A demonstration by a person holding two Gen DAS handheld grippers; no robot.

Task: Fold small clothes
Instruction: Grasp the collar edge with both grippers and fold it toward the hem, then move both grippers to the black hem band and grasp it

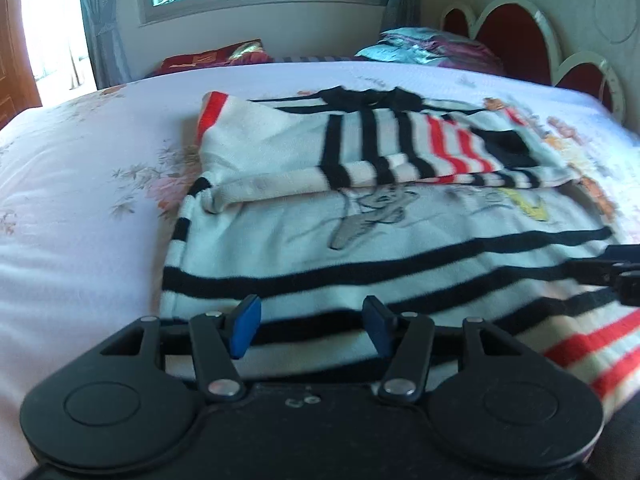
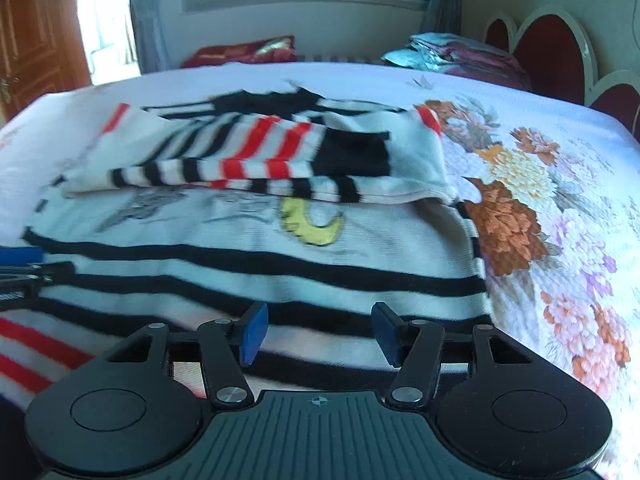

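Sleeves folded in; our left gripper (image 1: 310, 330) and right gripper (image 2: 318, 334) hover, fingers apart, empty, ready to pinch the sweater (image 1: 400, 248) hem at the bed's (image 1: 80, 200) near edge.

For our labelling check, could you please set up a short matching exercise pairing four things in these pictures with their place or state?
Things:
1. left gripper
2. striped sweater
3. sleeves
4. headboard

Places or states:
A. folded across the chest of the garment
B. red panels in white scalloped frames, at the far right end of the bed
C. open, at the near hem
D. spread on the floral bedsheet

Pairs: 1-C, 2-D, 3-A, 4-B
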